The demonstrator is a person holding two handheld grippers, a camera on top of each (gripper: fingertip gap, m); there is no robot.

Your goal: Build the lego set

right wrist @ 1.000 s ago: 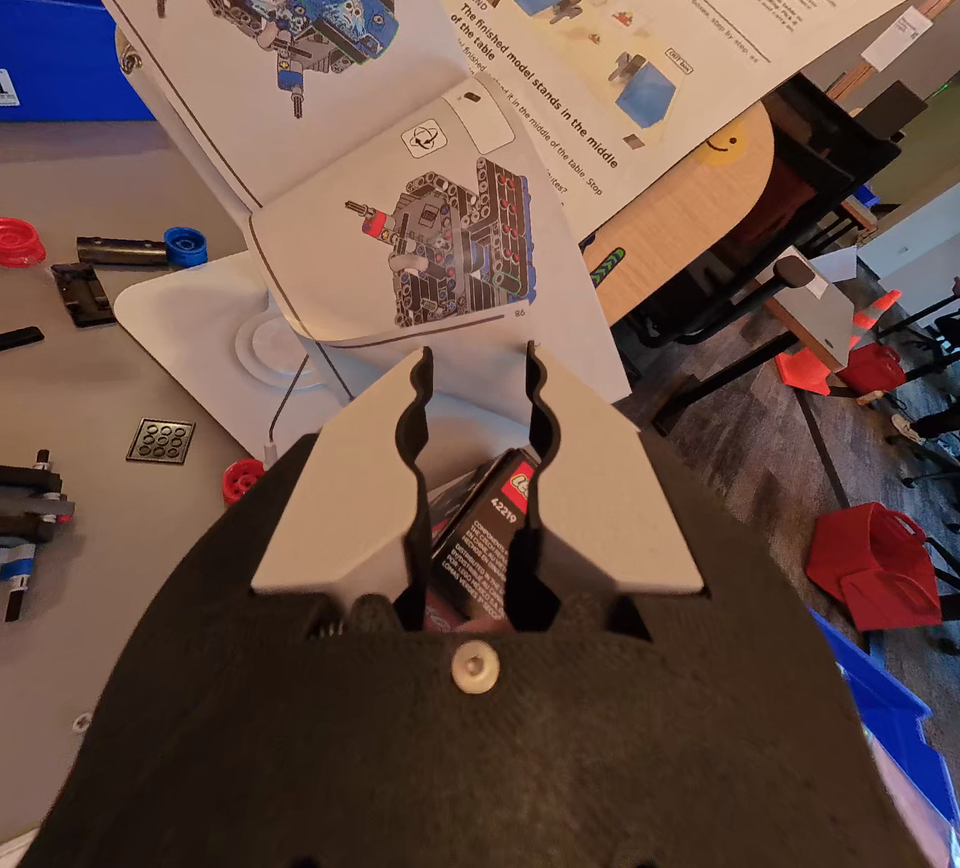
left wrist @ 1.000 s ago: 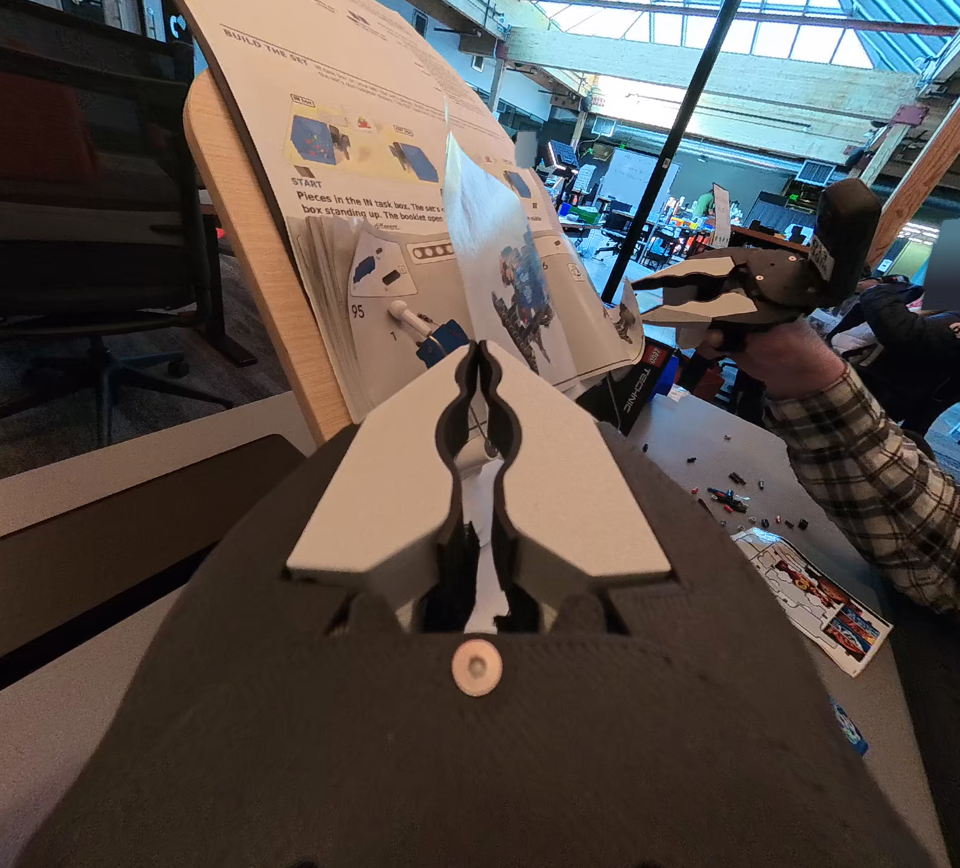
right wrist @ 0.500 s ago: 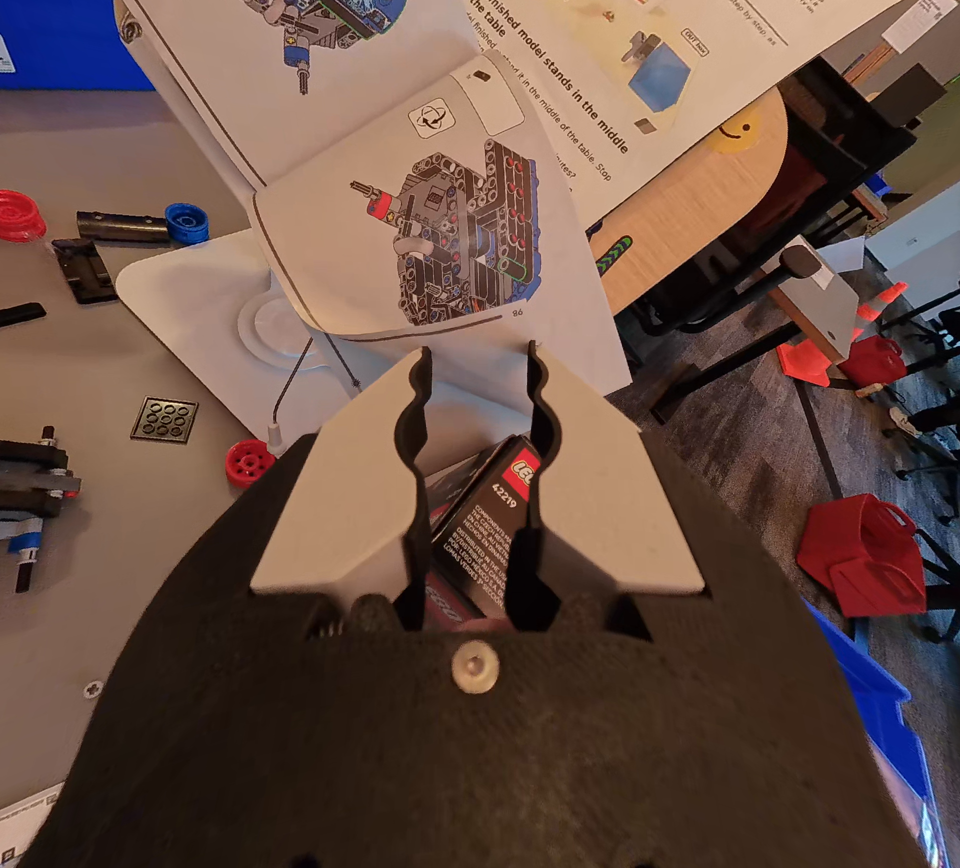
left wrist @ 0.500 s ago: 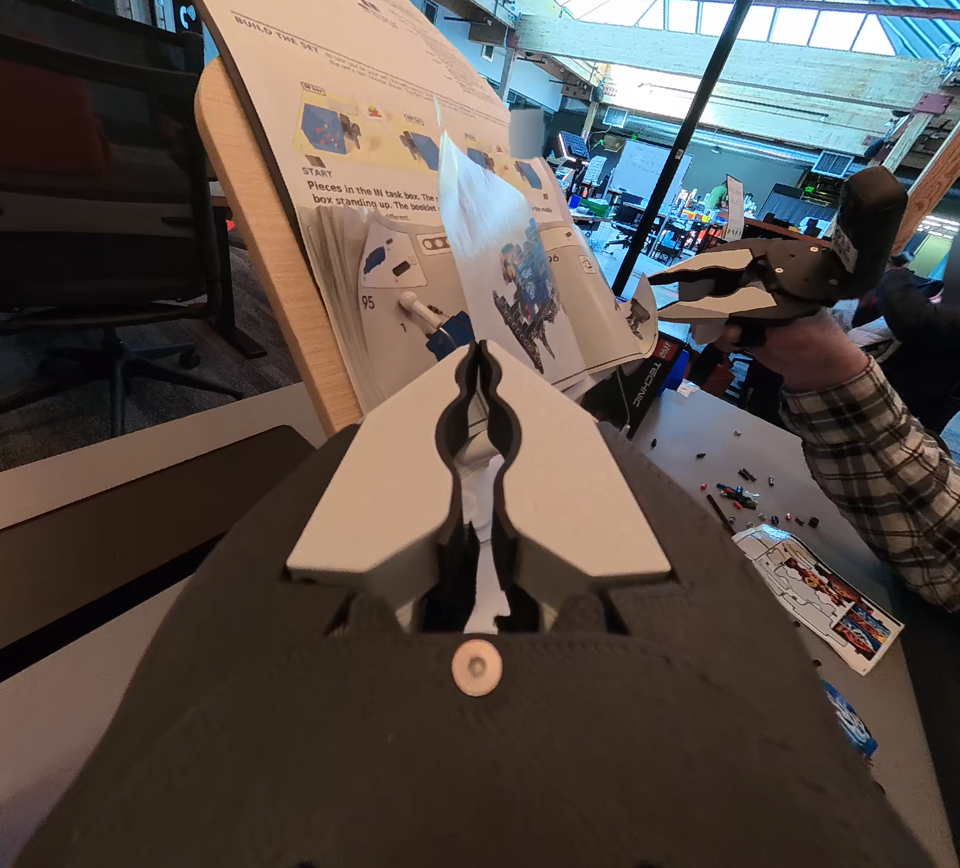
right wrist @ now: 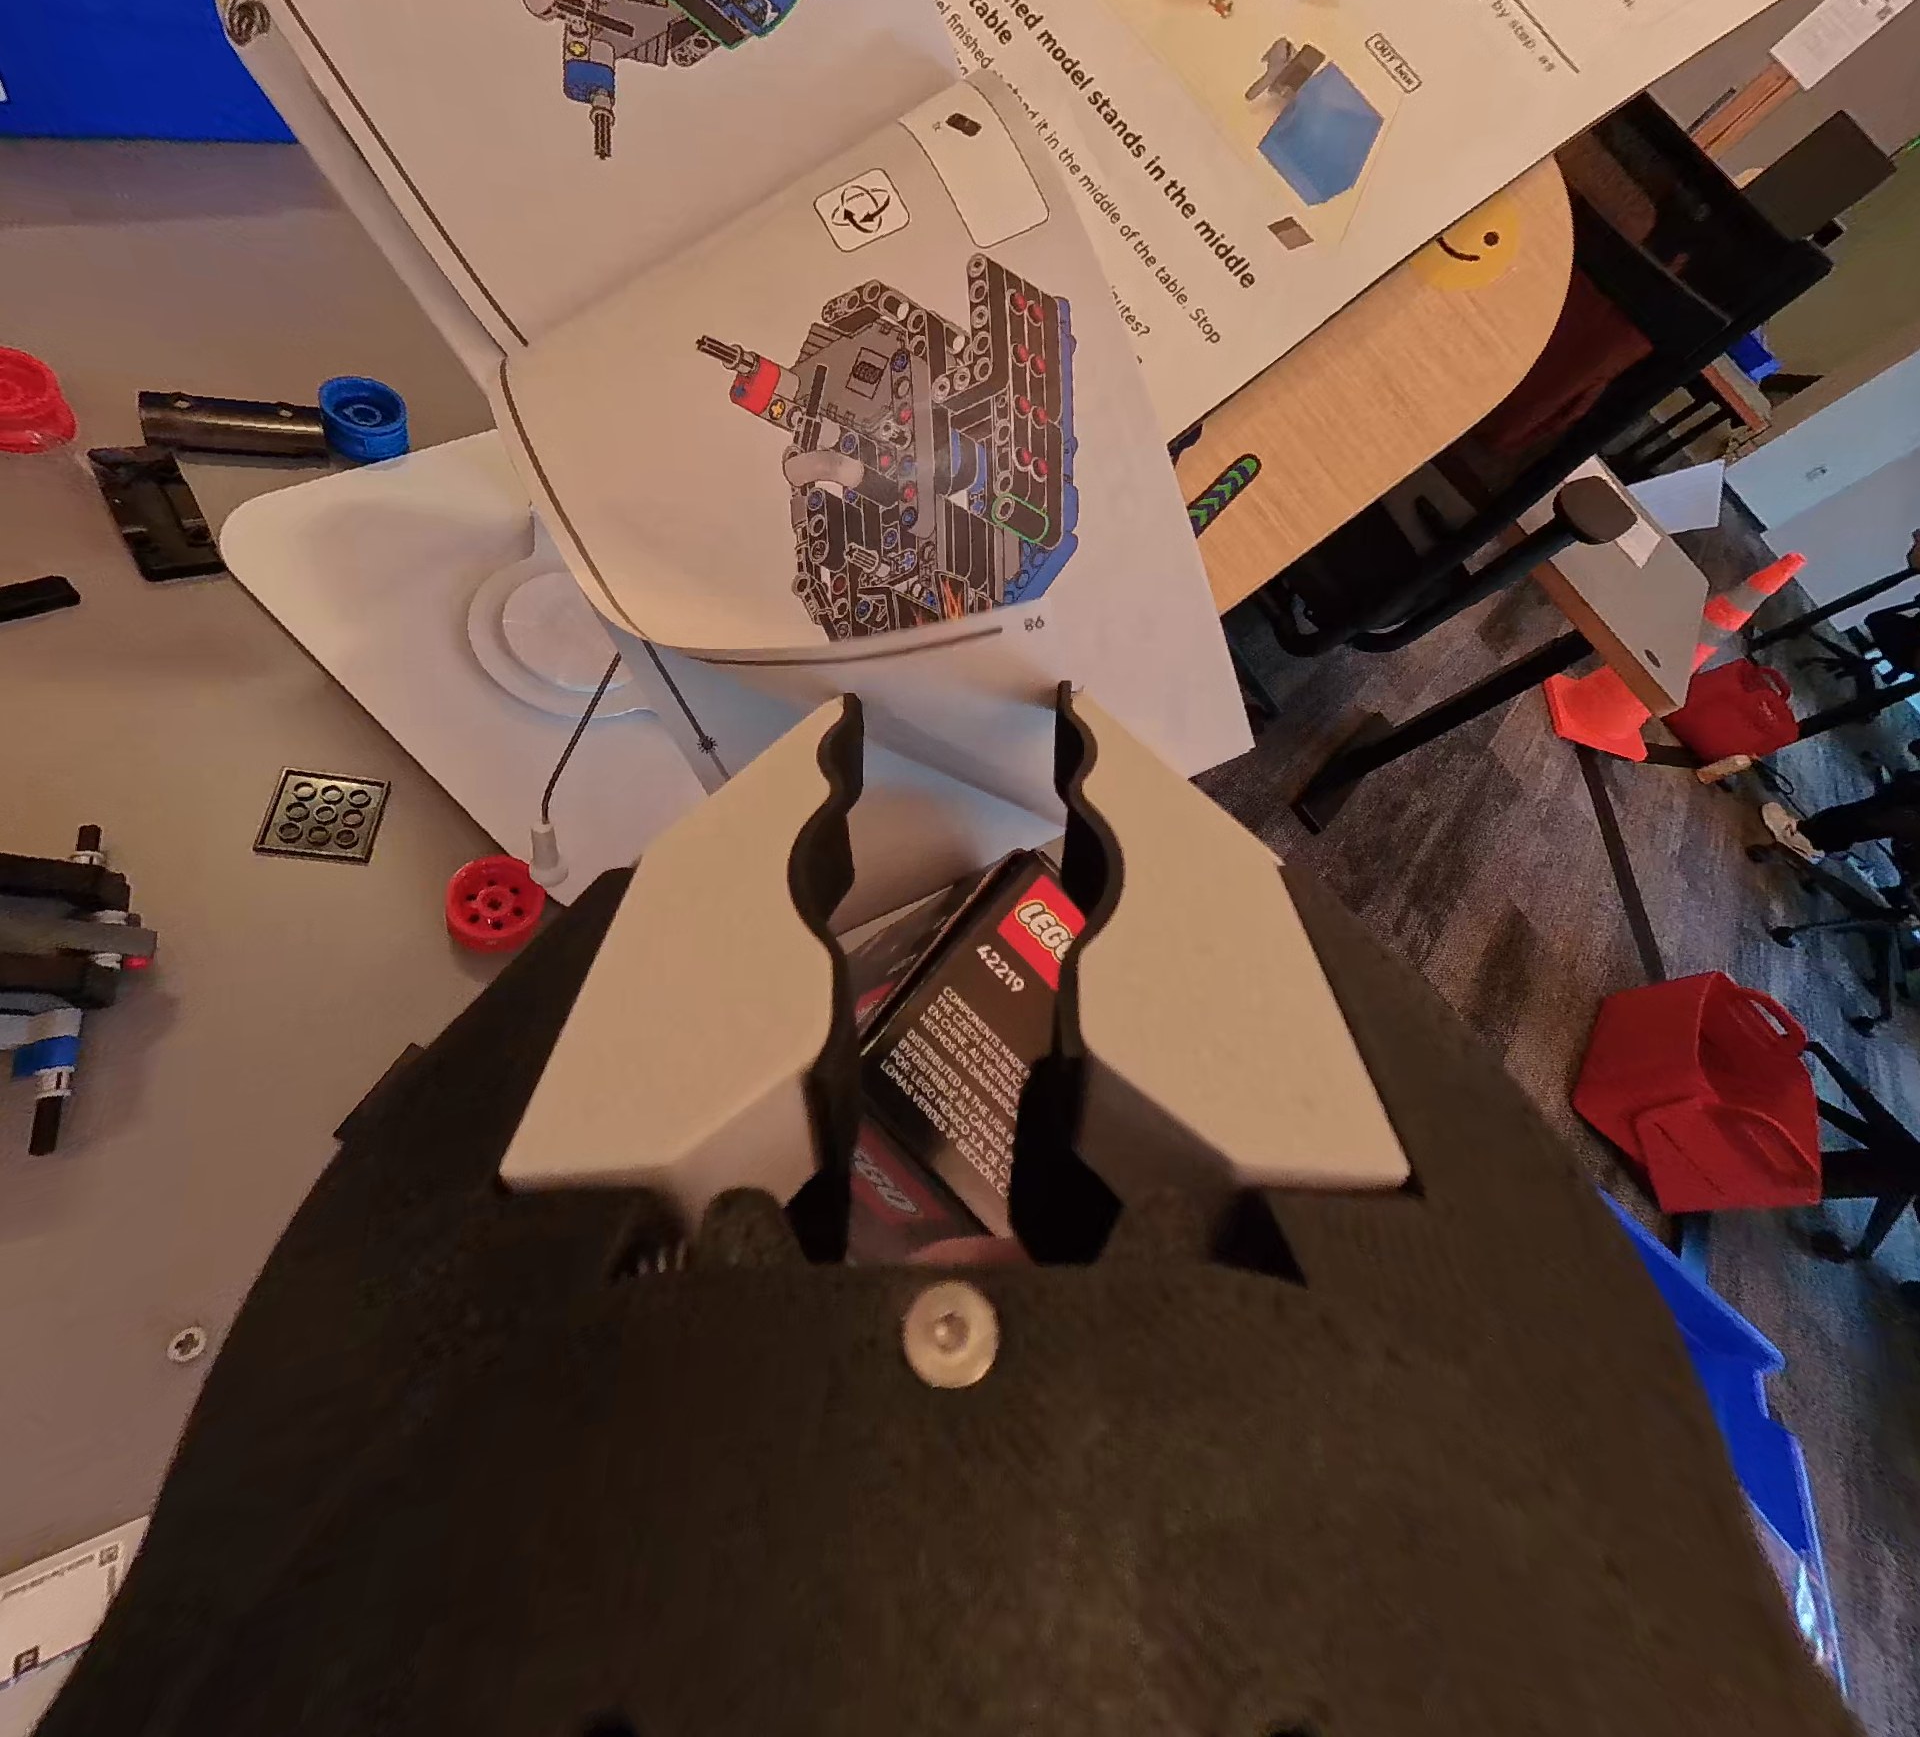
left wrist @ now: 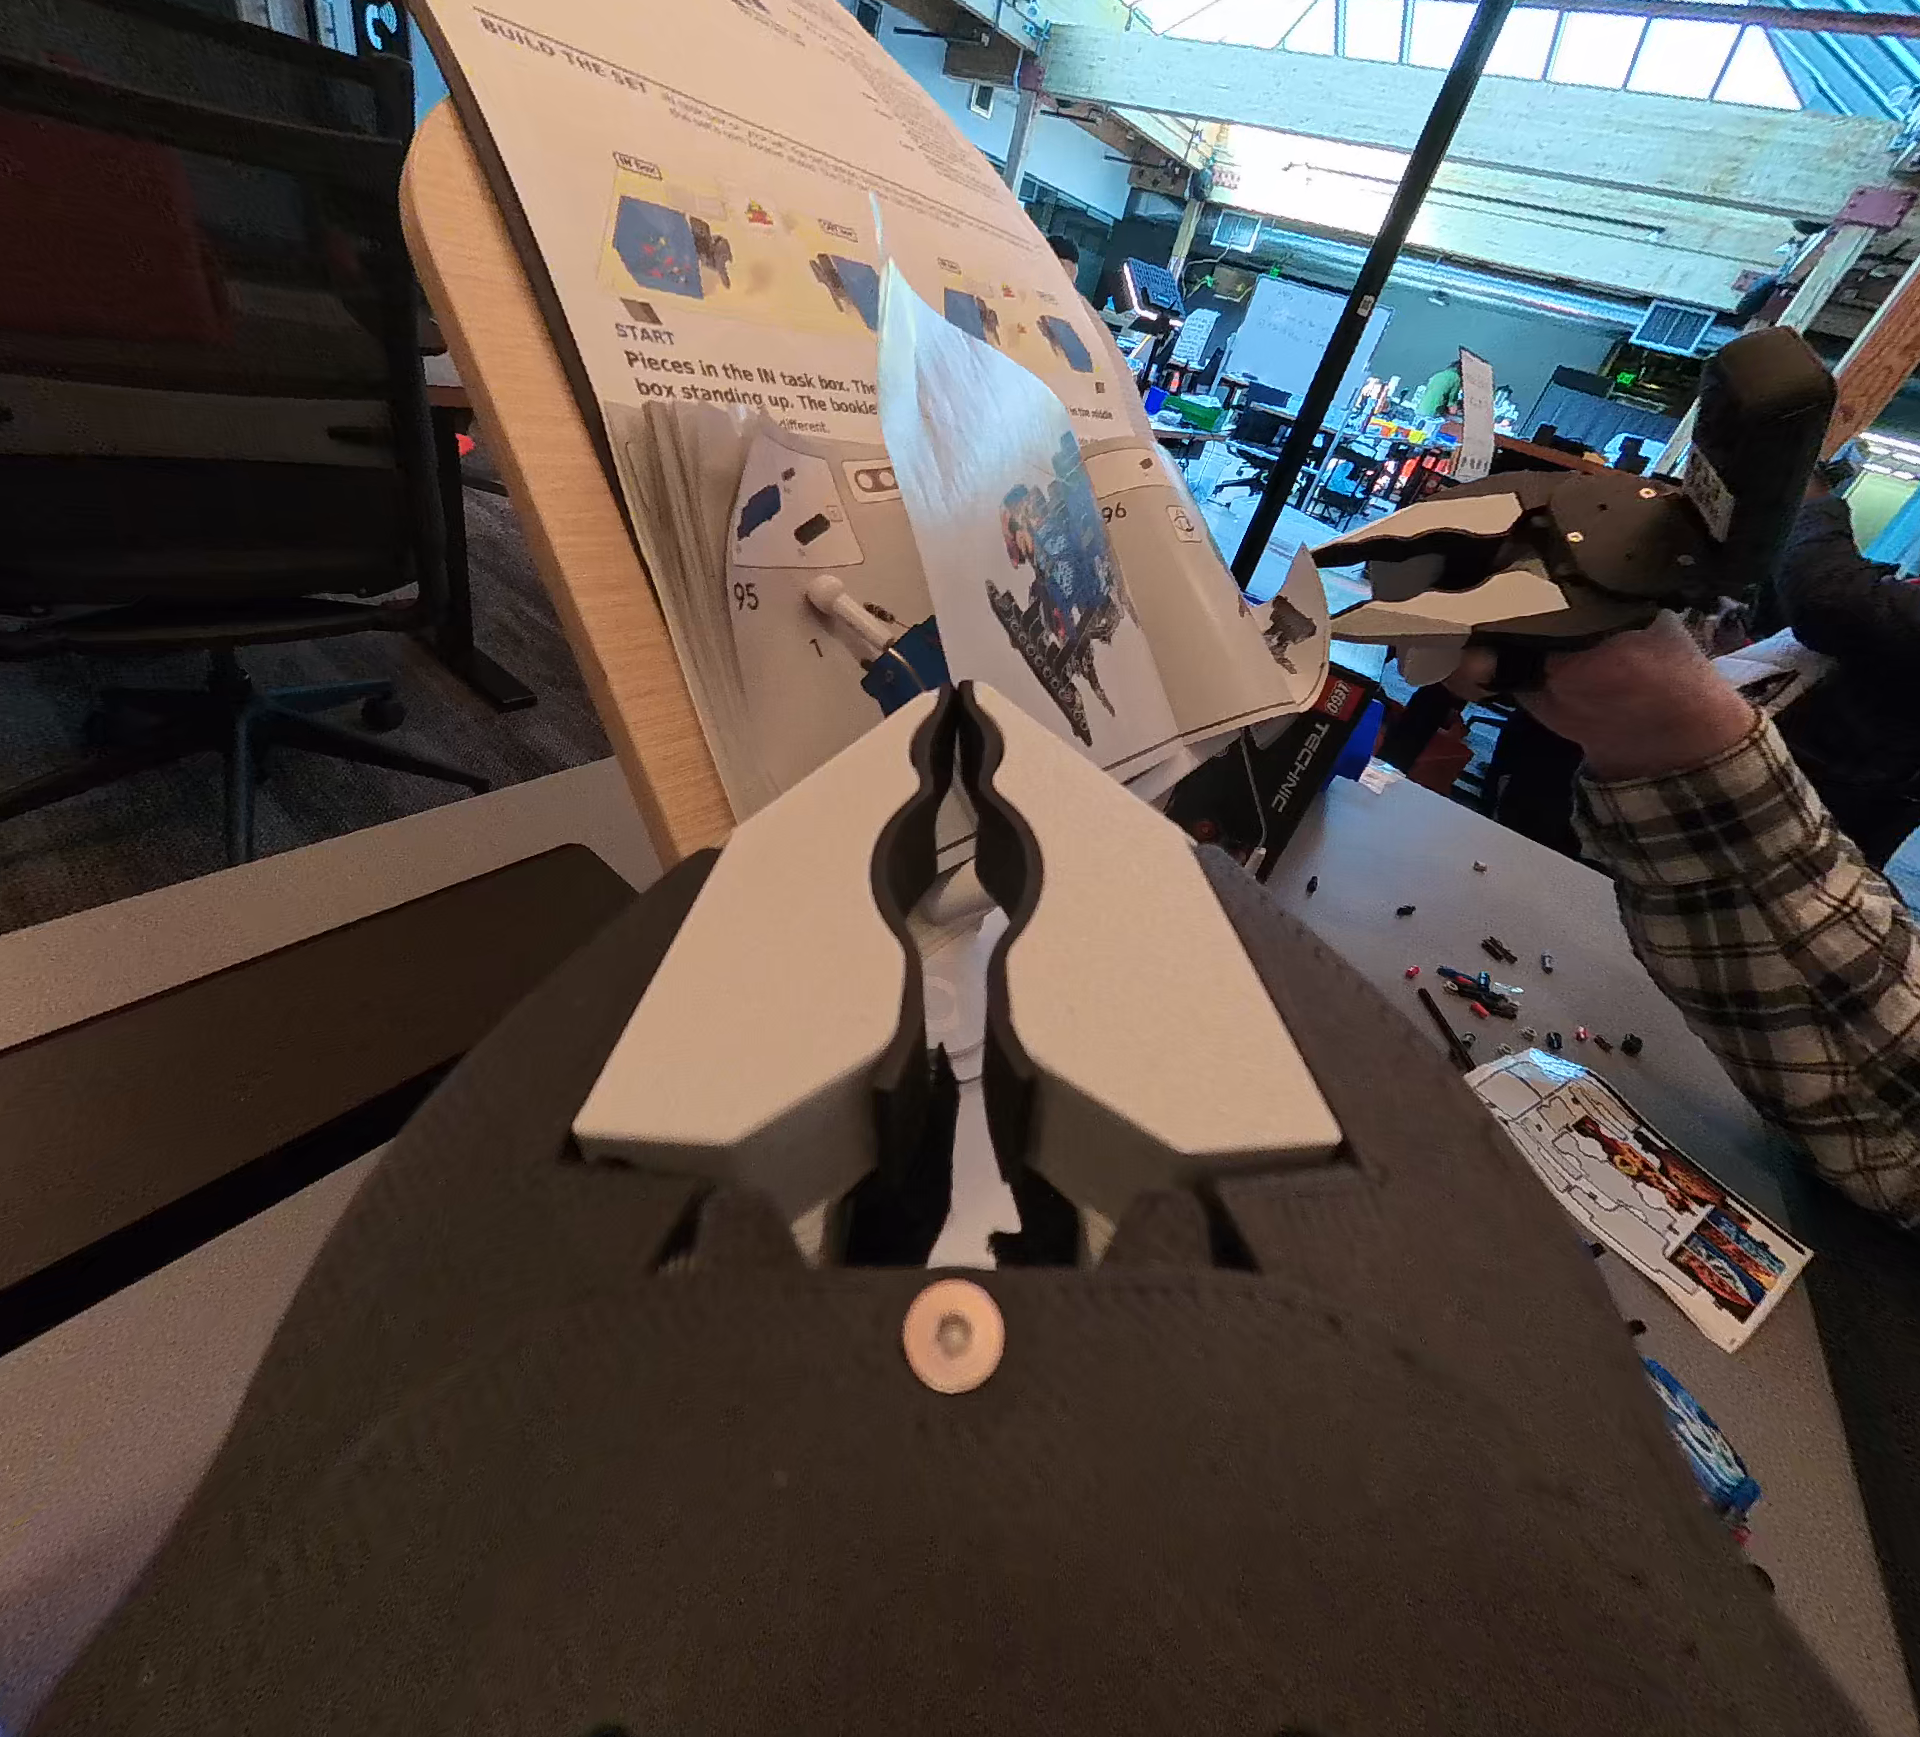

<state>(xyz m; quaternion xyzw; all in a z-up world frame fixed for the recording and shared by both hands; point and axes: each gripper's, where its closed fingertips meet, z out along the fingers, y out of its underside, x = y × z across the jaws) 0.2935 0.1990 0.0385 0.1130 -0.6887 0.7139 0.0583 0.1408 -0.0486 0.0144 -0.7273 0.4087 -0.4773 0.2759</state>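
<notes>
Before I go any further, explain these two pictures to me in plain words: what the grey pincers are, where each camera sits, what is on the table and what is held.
There is no robot here. A person holds a two-finger tool in each hand, and each tool carries a camera looking along its fingers.

The left wrist view shows the left tool, shut, apparently pinching a loose page of the instruction booklet, which leans on a wooden board. Farther off is the right tool, in a hand with a plaid sleeve.

The right wrist view shows the right tool open and empty, near a curled page. On the grey table lie a red wheel, a blue wheel, a dark studded plate and a black set box.
</notes>
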